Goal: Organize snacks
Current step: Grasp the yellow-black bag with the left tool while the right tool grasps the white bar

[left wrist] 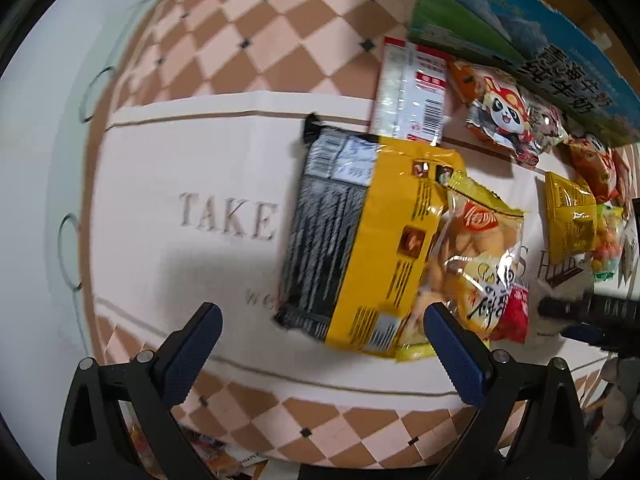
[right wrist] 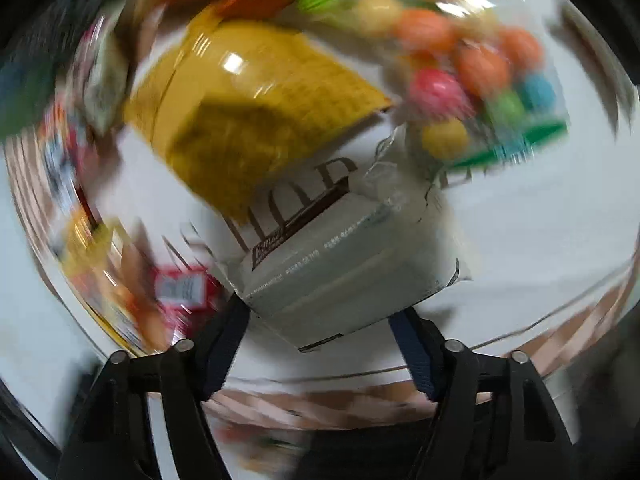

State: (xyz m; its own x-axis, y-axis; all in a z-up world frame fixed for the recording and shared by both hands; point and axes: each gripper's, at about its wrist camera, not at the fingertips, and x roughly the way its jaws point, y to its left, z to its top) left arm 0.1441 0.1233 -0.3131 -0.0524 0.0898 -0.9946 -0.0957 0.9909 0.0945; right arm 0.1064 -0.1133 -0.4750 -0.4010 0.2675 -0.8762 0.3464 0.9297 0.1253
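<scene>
White packet: a pale grey-white packet (right wrist: pixel 352 276) with a dark brown stripe lies on the counter, its near end between the right gripper's fingers; the view is blurred, so I cannot tell whether the pads press on it.
Right gripper: the right gripper (right wrist: pixel 320 316) has its jaws about half way in, one on each side of the white packet.
Candy bag: a clear bag of coloured sweets (right wrist: pixel 472 76) lies just beyond the white packet.
Small yellow packet: a small yellow packet (right wrist: pixel 248 120) lies beside the candy bag, its edge touching it.
Left gripper: the left gripper (left wrist: pixel 322 332) stands wide with nothing between its fingers, pointing down at the counter.
Yellow-and-black bag: a large yellow-and-black bag (left wrist: pixel 360 232) lies flat beyond the left gripper.
Clear snack bag: a clear bag of orange snacks (left wrist: pixel 472 264) overlaps its right edge.
Red-and-white packet: a red-and-white packet (left wrist: pixel 412 92) lies farther off.
Panda packets: panda packets (left wrist: pixel 504 116) lie near a blue carton (left wrist: pixel 520 16).
Counter: the counter (left wrist: pixel 180 160) has a checked cloth with lettering.
</scene>
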